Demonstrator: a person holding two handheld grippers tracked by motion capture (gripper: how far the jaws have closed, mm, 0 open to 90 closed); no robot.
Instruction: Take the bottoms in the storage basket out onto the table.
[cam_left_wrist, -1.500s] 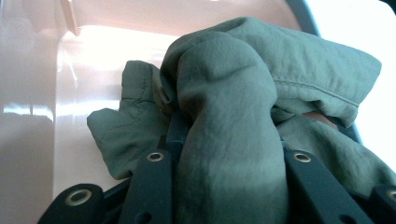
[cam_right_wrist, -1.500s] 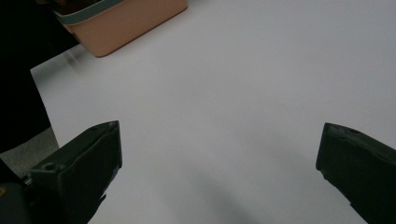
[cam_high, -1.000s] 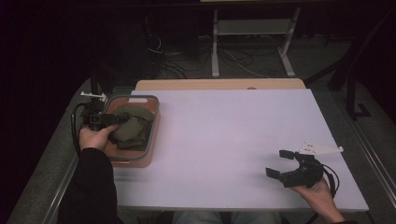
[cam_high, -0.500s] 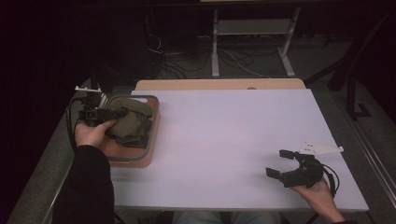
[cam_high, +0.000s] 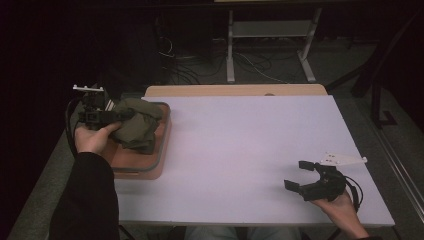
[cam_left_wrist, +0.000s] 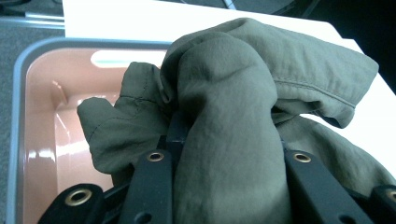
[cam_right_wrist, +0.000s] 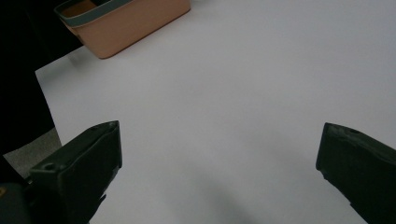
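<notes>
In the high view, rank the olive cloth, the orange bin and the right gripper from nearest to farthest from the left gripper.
1. Olive cloth: clamped in the left gripper.
2. Orange bin: directly under the cloth, table's left edge.
3. Right gripper: across the table, near right corner.

Left gripper (cam_high: 117, 116) raised at the table's left edge, jaws clamped, dark-sleeved left forearm (cam_high: 87, 200) angled up from below, right gripper (cam_high: 300, 177) low at the near right, jaws spread wide, right hand (cam_high: 340, 202) cradling it.
</notes>
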